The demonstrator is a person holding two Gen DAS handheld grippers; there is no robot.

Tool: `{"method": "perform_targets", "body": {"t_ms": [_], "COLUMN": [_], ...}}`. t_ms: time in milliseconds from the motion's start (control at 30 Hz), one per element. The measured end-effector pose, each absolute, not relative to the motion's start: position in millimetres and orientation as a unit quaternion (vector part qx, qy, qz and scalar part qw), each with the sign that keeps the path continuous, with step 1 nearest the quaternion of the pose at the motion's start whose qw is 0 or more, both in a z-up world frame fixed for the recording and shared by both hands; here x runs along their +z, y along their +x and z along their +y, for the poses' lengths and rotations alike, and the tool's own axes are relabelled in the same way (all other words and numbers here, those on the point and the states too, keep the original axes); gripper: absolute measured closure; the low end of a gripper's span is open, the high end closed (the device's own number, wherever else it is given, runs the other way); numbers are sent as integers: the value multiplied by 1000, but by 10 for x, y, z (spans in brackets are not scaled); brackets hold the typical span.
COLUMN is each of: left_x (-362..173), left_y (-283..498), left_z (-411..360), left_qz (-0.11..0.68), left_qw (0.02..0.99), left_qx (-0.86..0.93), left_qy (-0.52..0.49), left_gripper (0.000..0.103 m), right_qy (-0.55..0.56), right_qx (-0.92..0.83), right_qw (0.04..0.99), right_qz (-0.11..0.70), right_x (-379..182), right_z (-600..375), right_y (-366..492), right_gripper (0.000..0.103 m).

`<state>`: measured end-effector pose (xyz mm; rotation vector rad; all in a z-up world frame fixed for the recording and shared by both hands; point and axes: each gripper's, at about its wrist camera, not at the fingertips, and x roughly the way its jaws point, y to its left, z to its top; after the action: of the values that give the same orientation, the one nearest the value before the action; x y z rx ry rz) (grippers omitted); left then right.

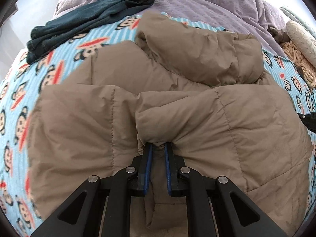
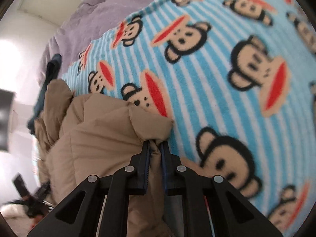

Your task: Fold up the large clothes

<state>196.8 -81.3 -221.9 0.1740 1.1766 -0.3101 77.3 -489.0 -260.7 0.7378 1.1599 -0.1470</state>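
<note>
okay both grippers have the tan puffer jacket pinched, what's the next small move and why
Probably carry both pinched edges forward together, over the jacket's body. The left gripper and right gripper each clamp a fold of the tan puffer jacket, which lies bunched and only partly folded on the monkey-print blanket.

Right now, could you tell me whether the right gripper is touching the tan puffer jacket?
Touching. The right wrist view shows the right gripper shut on a fold of the tan puffer jacket, fabric pinched between both fingers.
</note>
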Motion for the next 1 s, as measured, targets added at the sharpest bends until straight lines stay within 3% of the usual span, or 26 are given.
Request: {"method": "perform_targets", "body": {"t_ms": [133,267,433,633,1000], "left_x": [-1853,-1852,-2274,-2321,-1986], "left_y": [1826,1703,1714,1702,1473], "left_z": [-688,-661,-683,-780,-749], "left_qz": [526,535,549,539,550], "left_qw": [834,824,818,824,821], "left_qx": [-157,-175,-145,-130,-102], "left_qy": [59,63,92,118,114], "left_gripper": [90,90,90,90,90], "right_qy": [275,224,189,206,219], "right_qx": [-81,-57,-47,-59,-76], "right_qw": [803,826,815,798,788], "right_qz": [522,515,545,564,571], "right_x": [-2186,-1941,-2166,-2536,-2114], "right_z": [-4784,-4526,-4270,-4286,-4236], "right_y": [447,115,5,63,-219], "right_gripper": [91,91,92,94,88]}}
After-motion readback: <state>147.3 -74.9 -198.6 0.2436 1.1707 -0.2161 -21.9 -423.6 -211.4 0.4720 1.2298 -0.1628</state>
